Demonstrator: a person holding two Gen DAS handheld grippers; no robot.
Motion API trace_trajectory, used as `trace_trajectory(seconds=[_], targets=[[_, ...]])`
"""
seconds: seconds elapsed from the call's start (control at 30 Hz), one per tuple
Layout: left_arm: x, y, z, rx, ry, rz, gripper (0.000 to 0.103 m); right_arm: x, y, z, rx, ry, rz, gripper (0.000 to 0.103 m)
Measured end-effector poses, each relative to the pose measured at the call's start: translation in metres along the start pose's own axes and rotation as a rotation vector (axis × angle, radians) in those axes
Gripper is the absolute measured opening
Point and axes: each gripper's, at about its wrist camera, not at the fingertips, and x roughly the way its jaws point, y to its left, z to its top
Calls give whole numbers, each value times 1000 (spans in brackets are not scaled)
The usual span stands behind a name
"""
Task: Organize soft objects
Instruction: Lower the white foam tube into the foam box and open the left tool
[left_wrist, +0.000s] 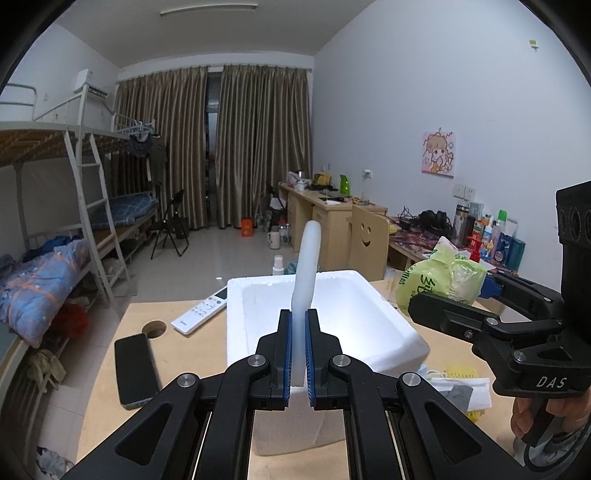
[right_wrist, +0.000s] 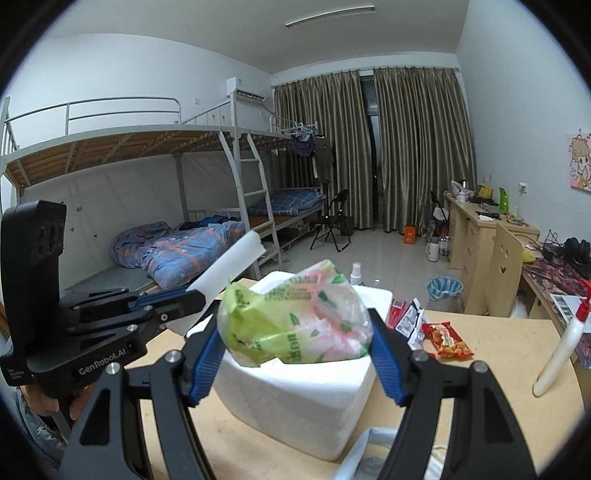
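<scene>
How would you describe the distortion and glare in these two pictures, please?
Left wrist view: fisheye bends the walls, corners go black, glare on the floor tiles, white foam strip sharp. Right wrist view: same curved edges, green tissue pack slightly soft, ceiling light mild.

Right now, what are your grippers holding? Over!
Left hand-held gripper shut on foam strip. Right hand-held gripper grips green bag above foam box. Nothing blocking.

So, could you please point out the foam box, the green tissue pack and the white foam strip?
foam box (left_wrist: 384, 325): left wrist view, its right rim.
green tissue pack (right_wrist: 291, 321): right wrist view, middle of the wrapper.
white foam strip (left_wrist: 307, 266): left wrist view, mid-length above the tongs.
</scene>
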Motion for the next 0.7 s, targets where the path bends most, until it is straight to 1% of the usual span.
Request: trace_trajectory(seconds=[0.13,0.33,0.43,0.7], targets=[[17,5,8,-2,25,-17,7,9,-2,1,0,10,-3,76],[38,7,15,4,41,-27,7,19,-8,1,6,27,-10,76],[50,8,16,3,59,-37,7,27,-7,8,10,38,-13,76],[68,8,17,12,102,-57,7,34,-11,11,18,51,-19,76]])
